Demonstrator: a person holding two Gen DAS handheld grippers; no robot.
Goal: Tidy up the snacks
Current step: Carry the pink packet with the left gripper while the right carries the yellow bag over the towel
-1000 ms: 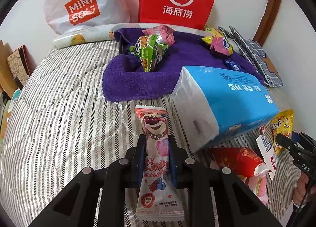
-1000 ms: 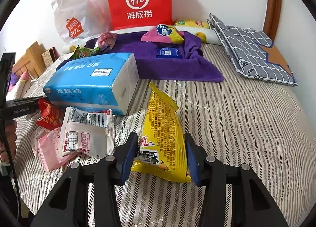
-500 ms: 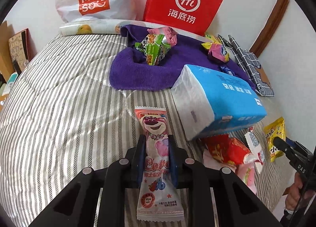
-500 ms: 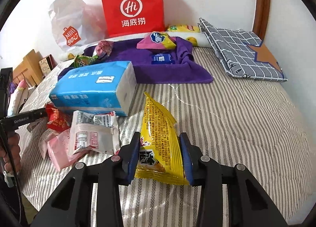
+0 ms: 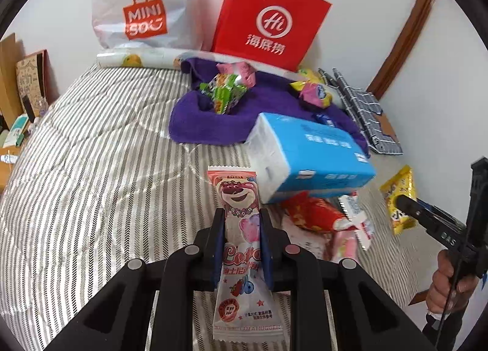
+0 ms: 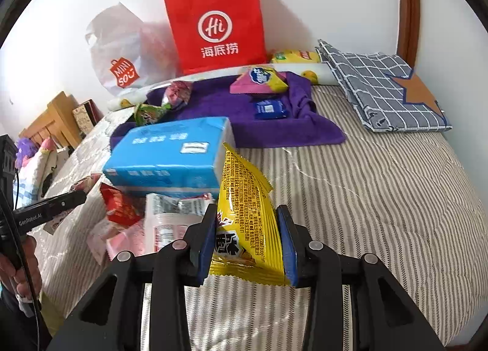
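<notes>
My left gripper [image 5: 239, 216] is shut on a pink bear candy packet [image 5: 241, 198], held above the striped bed. My right gripper [image 6: 246, 213] is shut on a yellow snack bag [image 6: 244, 195], lifted off the bed; the same yellow snack bag [image 5: 399, 195] shows at the right of the left wrist view. A purple towel [image 5: 274, 113] at the head of the bed carries a green packet [image 5: 224, 94], a pink packet [image 5: 241, 71], a pink-yellow packet [image 6: 259, 79] and a small blue packet [image 6: 270, 108]. Loose red and pink packets [image 6: 122, 207] lie beside a blue tissue pack [image 6: 170, 152].
A red paper bag [image 6: 216, 21] and a white plastic bag [image 5: 143, 6] lean on the wall behind the towel. A grey checked cloth [image 6: 381, 85] lies at the bed's right corner. A wooden headboard [image 6: 52, 122] and shelf items stand to the left. A hand [image 5: 448, 287] grips each handle.
Both grippers have risen with their packets, so the bed looks farther away. The right jaws drew in on the yellow bag. The left view swung left, away from the tissue pack.
</notes>
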